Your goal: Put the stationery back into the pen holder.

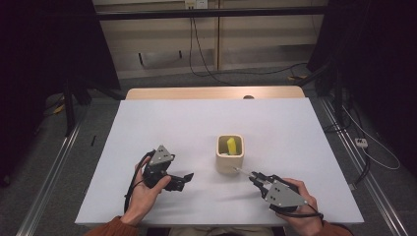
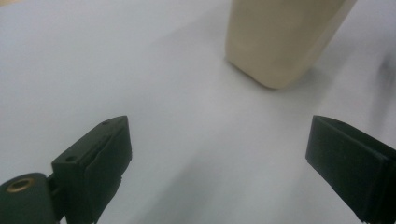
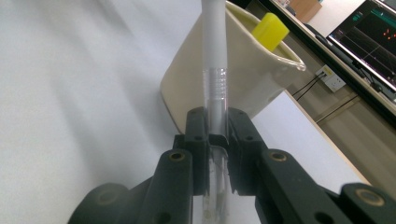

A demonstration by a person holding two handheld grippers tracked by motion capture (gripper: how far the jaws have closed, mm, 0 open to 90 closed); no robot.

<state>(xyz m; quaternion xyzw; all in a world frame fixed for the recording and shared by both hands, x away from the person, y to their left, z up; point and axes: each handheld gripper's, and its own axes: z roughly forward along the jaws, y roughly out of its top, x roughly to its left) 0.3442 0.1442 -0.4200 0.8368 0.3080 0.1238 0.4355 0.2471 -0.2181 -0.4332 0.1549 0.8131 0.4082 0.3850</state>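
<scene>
A cream square holder stands on the white table, right of centre, with a yellow marker upright inside it. My right gripper sits at the holder's near right corner, shut on a white pen whose tip points at the holder. In the right gripper view the jaws clamp the pen's clear barrel, and the white shaft runs up in front of the holder and the yellow marker. My left gripper lies to the holder's left, open and empty, facing the holder.
A wooden strip borders the table's far edge. Cables trail over the grey floor beyond it. A monitor and a power strip show off the table in the right gripper view.
</scene>
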